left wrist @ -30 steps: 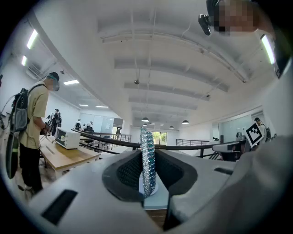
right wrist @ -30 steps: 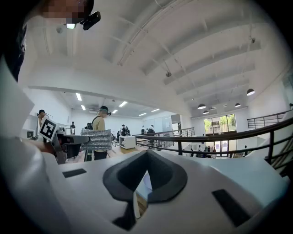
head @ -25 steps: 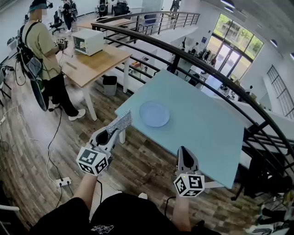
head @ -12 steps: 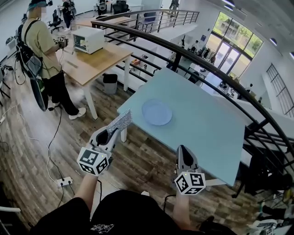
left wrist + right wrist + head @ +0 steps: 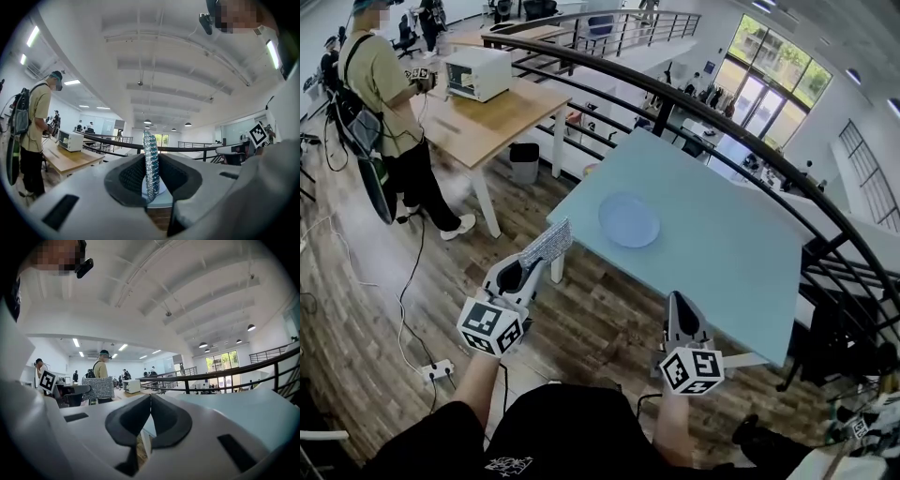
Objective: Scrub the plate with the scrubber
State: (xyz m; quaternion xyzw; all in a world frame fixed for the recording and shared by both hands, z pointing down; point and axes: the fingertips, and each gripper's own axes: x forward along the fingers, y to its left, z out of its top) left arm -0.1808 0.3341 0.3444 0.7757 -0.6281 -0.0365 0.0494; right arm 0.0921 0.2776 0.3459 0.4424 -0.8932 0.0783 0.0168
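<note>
A: Where is the plate (image 5: 629, 220)?
B: On the table (image 5: 727, 258), upper centre of the frame, near its left corner.
A: The scrubber (image 5: 547, 244)?
B: Lower left of the plate, off the table, in the left gripper (image 5: 538, 263).

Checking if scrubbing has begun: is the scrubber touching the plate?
Apart. The head view shows the scrubber, in the left hand-held gripper, short of the plate, bare table between them.
</note>
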